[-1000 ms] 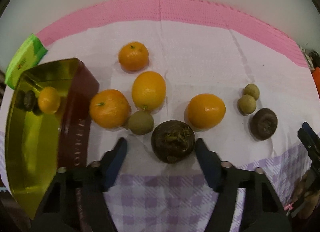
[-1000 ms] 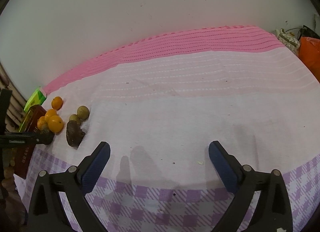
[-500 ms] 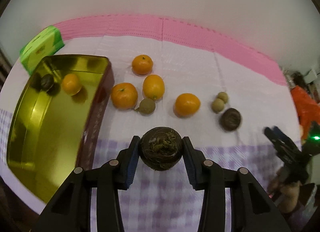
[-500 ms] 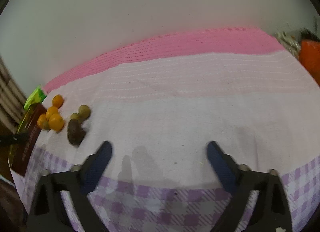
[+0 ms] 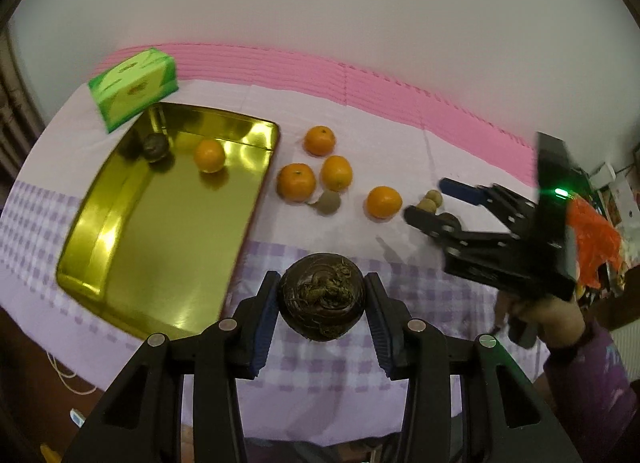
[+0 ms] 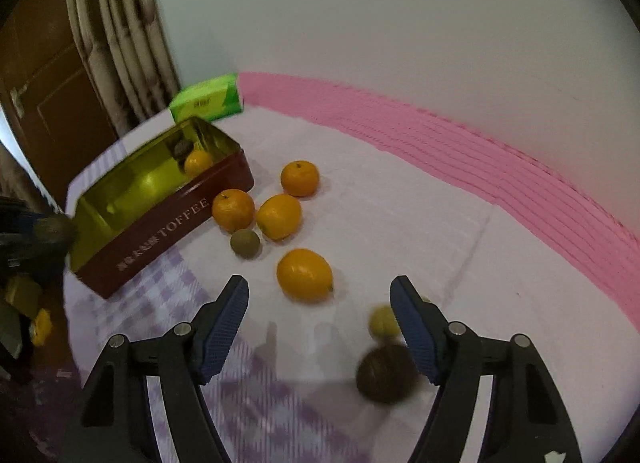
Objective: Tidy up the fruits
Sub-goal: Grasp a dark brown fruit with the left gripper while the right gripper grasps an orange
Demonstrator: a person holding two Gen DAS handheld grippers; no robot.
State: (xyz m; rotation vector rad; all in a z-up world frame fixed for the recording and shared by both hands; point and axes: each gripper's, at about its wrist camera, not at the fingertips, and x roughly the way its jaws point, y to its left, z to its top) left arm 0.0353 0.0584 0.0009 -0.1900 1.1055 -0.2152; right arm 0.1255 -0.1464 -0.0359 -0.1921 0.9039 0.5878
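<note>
Since the earlier frame, the left gripper (image 5: 321, 305) had lifted the dark brown round fruit (image 5: 321, 297), clamped between its pads, just beside the gold rectangular tin's (image 5: 256, 199) near right edge. Right gripper (image 6: 320, 327) stood apart over bare cloth right of the tin.

A: Both views are evenly and fairly brightly lit, with soft shadows under the fruit. The gold tin (image 5: 160, 215) throws hard glare patches at its left and lower parts.

B: Blur?

A: Yes. In the right wrist view the dark fruit (image 6: 386, 373) at lower right and the door at the left edge smear. Fisheye bending curves the pink stripe (image 6: 460, 143); the corners go black.
</note>
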